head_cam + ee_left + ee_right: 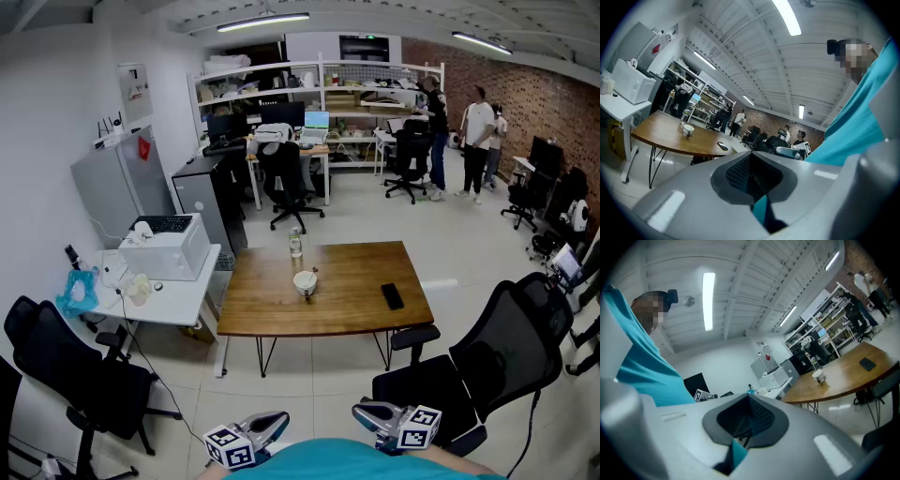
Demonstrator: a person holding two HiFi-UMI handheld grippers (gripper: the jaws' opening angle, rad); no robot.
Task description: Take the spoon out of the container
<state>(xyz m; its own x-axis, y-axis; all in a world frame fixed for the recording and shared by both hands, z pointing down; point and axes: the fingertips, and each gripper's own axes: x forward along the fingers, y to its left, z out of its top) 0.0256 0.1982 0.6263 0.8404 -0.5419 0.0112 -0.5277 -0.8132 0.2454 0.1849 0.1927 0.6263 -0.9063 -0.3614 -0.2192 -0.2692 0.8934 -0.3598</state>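
Observation:
A white cup-like container [306,281] stands near the middle of the wooden table [352,272], with a spoon's handle [314,273] sticking out at its right side. Both grippers are held low against the person's teal shirt, far short of the table. In the head view my left gripper [279,419] and right gripper [360,410] point towards the table, each with its jaws together and nothing between them. The container shows small and distant in the left gripper view [687,131] and in the right gripper view [818,376].
A bottle [295,244] stands behind the container and a black phone [392,296] lies to its right. Black office chairs stand at the right [511,342] and left [70,370]. A white side table [178,300] carries a white box. People stand at the back right [478,141].

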